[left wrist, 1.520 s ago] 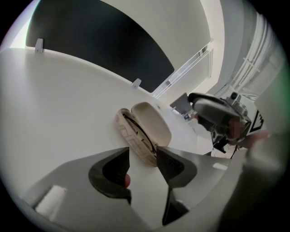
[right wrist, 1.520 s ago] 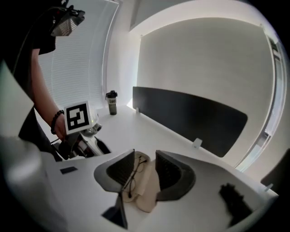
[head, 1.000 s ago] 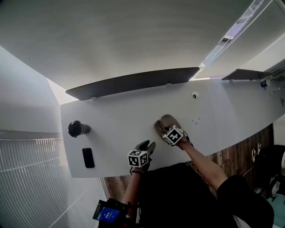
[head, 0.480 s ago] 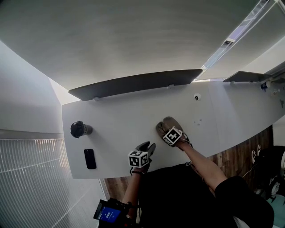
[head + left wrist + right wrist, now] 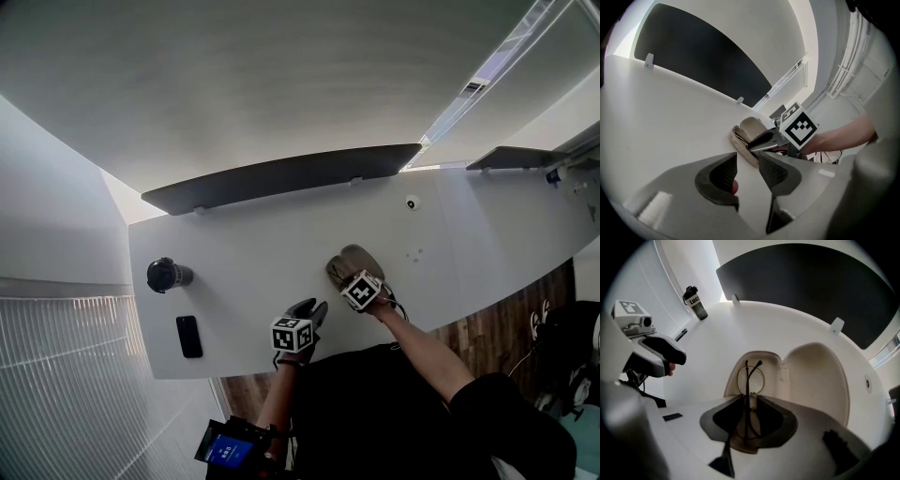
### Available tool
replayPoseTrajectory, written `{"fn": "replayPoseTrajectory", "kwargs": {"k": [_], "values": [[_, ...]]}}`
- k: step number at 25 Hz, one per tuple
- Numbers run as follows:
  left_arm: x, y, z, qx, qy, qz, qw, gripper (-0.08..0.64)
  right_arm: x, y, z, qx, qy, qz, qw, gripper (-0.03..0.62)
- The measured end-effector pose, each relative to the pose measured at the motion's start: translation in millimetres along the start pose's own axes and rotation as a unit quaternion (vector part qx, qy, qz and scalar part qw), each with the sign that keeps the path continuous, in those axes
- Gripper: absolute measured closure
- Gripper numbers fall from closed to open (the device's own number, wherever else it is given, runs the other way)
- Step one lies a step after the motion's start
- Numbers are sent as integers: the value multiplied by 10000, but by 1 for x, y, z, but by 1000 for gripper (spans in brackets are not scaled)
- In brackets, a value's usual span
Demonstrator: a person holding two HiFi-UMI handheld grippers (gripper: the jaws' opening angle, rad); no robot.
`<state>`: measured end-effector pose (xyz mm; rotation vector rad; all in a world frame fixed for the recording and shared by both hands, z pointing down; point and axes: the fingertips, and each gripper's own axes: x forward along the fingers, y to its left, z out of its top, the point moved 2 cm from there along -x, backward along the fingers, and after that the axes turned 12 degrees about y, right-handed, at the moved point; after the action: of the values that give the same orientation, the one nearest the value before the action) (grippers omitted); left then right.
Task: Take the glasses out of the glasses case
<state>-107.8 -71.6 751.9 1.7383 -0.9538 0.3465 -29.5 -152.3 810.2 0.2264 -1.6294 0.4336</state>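
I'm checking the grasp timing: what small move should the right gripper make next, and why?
Probably finish closing on the glasses before any lift. The jaws of the right gripper have just been closing with the folded glasses between them, and the glasses lie in the open glasses case. A firm pinch isn't evident yet.

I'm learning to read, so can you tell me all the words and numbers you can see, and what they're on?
"Luc": on the side of the dark bottle; the rest of the word curves out of sight.
Blue screen: its writing is too small to read.
Marker cube: black-and-white squares only, no words.
Phone: dark, nothing to read.
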Motion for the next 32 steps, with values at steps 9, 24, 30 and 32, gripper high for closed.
{"fn": "replayPoseTrajectory", "kwargs": {"k": [9, 24, 30, 32], "values": [[6, -9, -3, 91, 95, -11, 9999, 410, -27, -9, -1, 360, -600, 86, 9975, 500], [18, -44, 11, 347, -147, -238, 9990, 426, -140, -13, -60, 2580, -3539, 3139, 8424, 501], [20, -56, 9, 573, -285, -369, 9973, 430, -152, -14, -115, 2820, -4316, 3559, 7795, 500], [23, -61, 8, 531, -305, -408, 9973, 430, -162, -19, -125, 2937, -4636, 3712, 7490, 500]]}}
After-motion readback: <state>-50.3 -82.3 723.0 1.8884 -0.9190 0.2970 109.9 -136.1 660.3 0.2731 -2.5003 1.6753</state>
